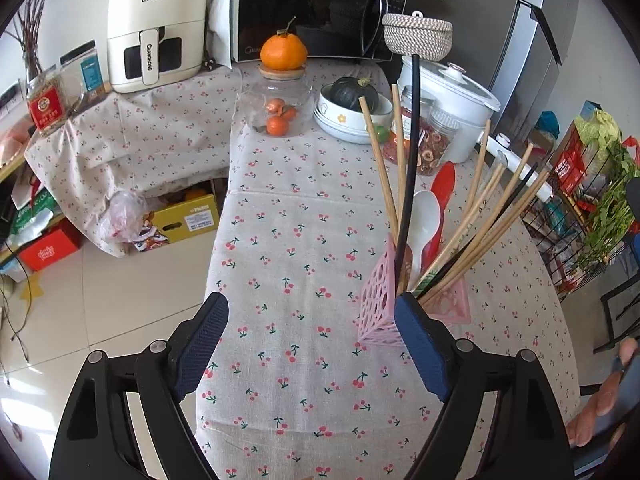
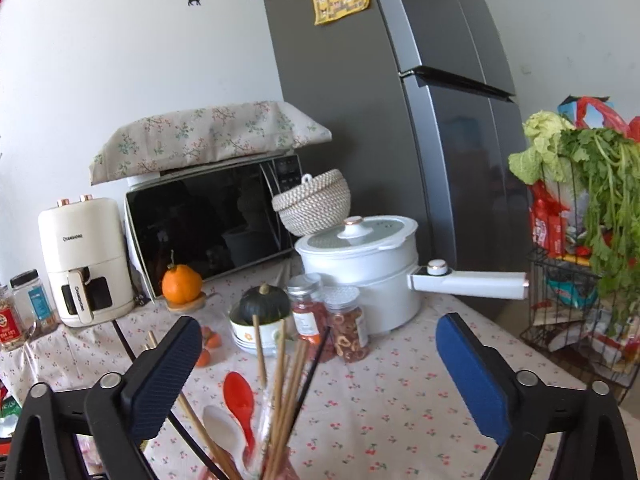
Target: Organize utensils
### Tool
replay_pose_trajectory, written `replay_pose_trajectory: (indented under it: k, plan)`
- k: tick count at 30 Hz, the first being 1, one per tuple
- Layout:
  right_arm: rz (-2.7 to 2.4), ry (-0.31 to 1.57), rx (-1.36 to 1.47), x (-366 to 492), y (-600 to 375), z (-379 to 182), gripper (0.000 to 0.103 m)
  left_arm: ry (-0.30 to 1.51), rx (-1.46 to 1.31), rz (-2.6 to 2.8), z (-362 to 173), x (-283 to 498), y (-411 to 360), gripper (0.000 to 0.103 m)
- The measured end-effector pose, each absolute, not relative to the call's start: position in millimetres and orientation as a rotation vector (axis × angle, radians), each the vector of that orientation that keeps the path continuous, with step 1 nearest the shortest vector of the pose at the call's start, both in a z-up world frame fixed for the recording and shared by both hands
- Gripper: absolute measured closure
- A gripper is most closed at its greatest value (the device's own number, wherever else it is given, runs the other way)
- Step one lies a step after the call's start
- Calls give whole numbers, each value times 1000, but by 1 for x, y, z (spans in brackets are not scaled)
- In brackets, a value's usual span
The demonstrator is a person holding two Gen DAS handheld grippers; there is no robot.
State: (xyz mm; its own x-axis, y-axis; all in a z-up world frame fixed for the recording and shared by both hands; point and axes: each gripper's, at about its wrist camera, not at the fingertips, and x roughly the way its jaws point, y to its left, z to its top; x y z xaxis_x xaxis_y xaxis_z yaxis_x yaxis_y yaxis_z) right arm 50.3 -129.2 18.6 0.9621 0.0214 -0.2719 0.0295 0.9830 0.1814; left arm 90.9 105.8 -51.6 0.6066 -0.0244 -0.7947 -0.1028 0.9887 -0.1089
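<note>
A pink perforated holder (image 1: 378, 306) stands on the cherry-print tablecloth (image 1: 296, 240). It holds several wooden chopsticks (image 1: 378, 164), black chopsticks (image 1: 412, 152), a white spoon (image 1: 424, 216) and a red spoon (image 1: 442, 194). My left gripper (image 1: 312, 344) is open and empty, just left of the holder, with its right finger in front of the holder. My right gripper (image 2: 320, 372) is open and empty above the holder; the chopsticks (image 2: 286, 384), red spoon (image 2: 240, 396) and white spoon (image 2: 220, 424) rise between its fingers.
Behind stand a glass jar with oranges (image 1: 280, 108), stacked bowls with a dark squash (image 1: 352, 112), two spice jars (image 2: 332, 328), a white pot with a long handle (image 2: 372, 264), a microwave (image 2: 208, 224) and an air fryer (image 1: 156, 28). A wire rack of greens (image 2: 580, 260) stands right.
</note>
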Motion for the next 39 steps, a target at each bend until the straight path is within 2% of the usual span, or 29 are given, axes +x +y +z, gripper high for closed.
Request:
replay_pose_trajectory:
  k: [4,11,17,39]
  plan:
    - [-38,415,140,39,-149,22,1,917,-109,16,-42,74,85,8]
    - [-27,619,129,19,-182,19,0,838,-52,22,-19,29,54,4]
    - [-37,613,28,8,-188,21,0,815,-43,17,-16,7,35,4]
    - [3,750,39,32,-193,-14,0,806,-1,34,-27,17,21,4]
